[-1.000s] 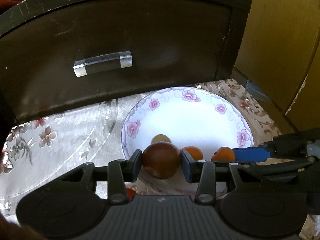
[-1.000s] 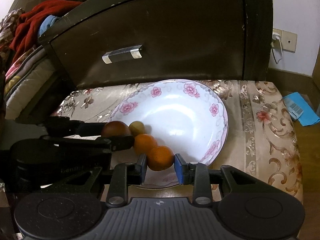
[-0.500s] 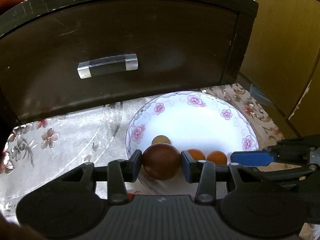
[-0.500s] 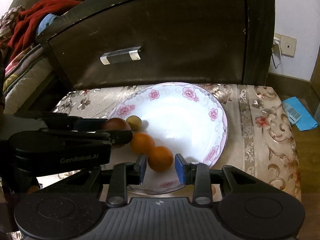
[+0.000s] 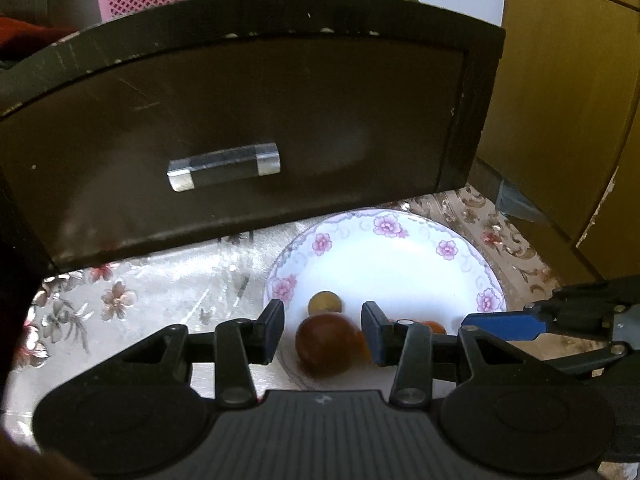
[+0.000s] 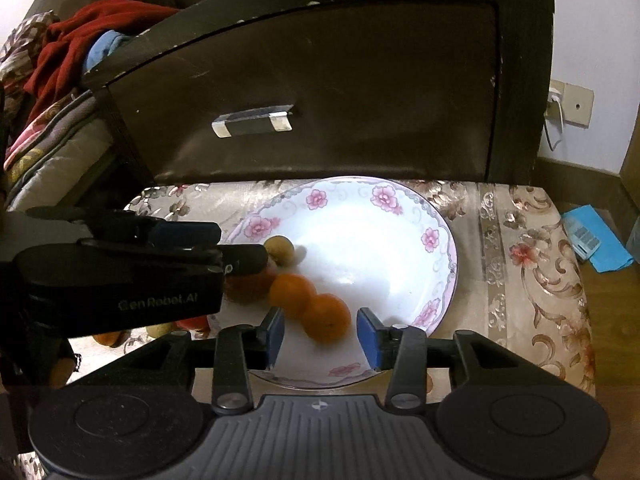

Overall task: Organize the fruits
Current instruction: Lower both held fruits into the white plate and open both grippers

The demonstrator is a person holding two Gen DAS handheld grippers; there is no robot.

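Both fruits had just been let go onto the white flower-rimmed plate (image 6: pixel 434 236): the left hand-held gripper (image 5: pixel 322 330) stood spread around the dark red round fruit (image 5: pixel 326 344), and the right hand-held gripper (image 6: pixel 320 334) was opening around the orange mandarin (image 6: pixel 326 318), so both placements looked done

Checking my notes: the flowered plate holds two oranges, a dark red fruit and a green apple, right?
Not quite. The fourth fruit on the plate is a small yellowish-brown one, not a green apple; the right wrist view shows it beside the dark red fruit and two oranges.
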